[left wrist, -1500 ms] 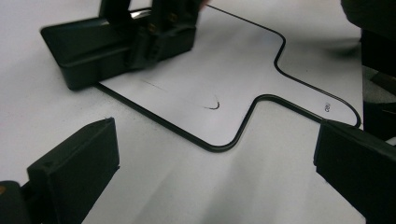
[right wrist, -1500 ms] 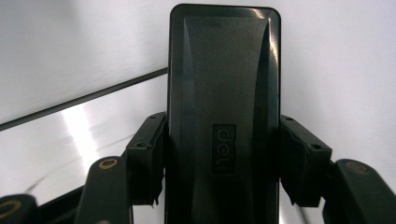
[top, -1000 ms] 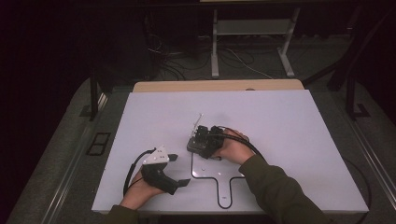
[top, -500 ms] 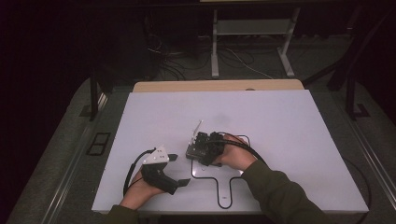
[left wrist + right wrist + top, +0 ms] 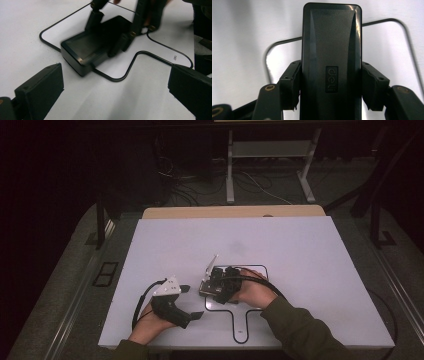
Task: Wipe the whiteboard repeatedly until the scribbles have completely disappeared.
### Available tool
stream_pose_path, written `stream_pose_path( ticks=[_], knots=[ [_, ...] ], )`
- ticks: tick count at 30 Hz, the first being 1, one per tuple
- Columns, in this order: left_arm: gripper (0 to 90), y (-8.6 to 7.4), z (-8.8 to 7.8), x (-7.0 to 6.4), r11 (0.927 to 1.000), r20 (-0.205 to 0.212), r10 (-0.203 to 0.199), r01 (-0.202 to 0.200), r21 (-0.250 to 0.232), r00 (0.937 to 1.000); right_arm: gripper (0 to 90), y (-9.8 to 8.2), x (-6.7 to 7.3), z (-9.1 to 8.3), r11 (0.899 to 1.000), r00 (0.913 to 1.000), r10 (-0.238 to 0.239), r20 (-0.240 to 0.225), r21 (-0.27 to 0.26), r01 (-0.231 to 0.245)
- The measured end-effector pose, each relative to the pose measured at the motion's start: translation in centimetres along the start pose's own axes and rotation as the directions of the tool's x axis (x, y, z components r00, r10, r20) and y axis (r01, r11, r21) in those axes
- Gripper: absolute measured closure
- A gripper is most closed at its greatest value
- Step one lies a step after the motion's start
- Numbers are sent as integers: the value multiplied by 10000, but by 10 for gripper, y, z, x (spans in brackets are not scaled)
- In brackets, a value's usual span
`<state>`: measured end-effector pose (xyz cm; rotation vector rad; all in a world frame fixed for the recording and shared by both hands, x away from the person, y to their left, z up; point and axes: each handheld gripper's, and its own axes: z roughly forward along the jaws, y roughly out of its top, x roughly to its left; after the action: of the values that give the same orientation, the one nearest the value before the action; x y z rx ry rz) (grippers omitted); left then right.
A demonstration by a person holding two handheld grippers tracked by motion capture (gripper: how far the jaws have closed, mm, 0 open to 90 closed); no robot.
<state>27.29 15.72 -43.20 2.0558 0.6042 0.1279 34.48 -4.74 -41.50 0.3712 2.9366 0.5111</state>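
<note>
A black oblong box with "deli" embossed on its lid (image 5: 332,45) lies flat on the white table, at the left end of a black outline drawn there (image 5: 387,21). My right gripper (image 5: 332,87) is shut on it, one pad (image 5: 290,82) pressing each long side. In the high view that gripper (image 5: 206,287) points left, just right of the table's middle. The left gripper view shows the box (image 5: 82,50) across a corner of the outline (image 5: 140,53). My left gripper (image 5: 115,88) stands open and apart from the box, near the front edge (image 5: 192,302).
The white table (image 5: 300,250) has bare room at the back and right. The drawn outline (image 5: 241,327) has a narrow stem running toward the front edge. Desk legs and cables stand on the dark floor behind.
My right gripper, still shut on the black box, has shifted a little toward the front of the table. The left hand has stayed where it was.
</note>
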Motion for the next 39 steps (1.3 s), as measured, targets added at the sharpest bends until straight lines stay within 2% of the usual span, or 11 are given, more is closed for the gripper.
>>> stream_pose_path(
  ticks=[3,9,11,14,16,19,24,30,31,37,39],
  knots=[
    [0,0,0,0,10000,1,17,-17,24,10000,384,-1,-7,2,9996,9997,237,-25,-120,-237],
    [0,0,0,0,10000,25,29,-29,28,10000,384,0,-5,1,9999,9998,148,106,-55,-147],
    [0,0,0,0,10000,9,-83,83,2,10000,384,0,1,0,10000,10000,4,-44,31,-4],
    [0,0,0,0,10000,7,-18,18,9,10000,384,1,14,-1,9994,9989,-334,-331,24,335],
    [0,0,0,0,10000,17,44,-44,22,10000,384,2,14,-1,9994,9989,-342,-315,53,344],
    [0,0,0,0,10000,46,29,-29,13,10000,384,3,5,1,9999,9999,-137,38,57,137],
    [0,-1,0,1,10000,22,-45,45,28,10000,385,8,-20,5,9994,9985,329,431,120,-334],
    [0,-1,0,1,10000,23,8,-8,36,10000,385,9,-45,9,9948,9934,1020,520,13,-1022],
    [0,-1,0,1,10000,29,5,-5,34,10000,385,9,-47,9,9921,9910,1253,468,-63,-1251],
    [0,-1,-1,2,10000,50,-38,38,-4,10000,385,4,-62,11,9820,9816,1878,355,-298,-1868],
    [0,-1,-1,3,10000,57,-16,16,7,10000,385,3,-66,11,9808,9808,1929,298,-333,-1919]
  ],
)
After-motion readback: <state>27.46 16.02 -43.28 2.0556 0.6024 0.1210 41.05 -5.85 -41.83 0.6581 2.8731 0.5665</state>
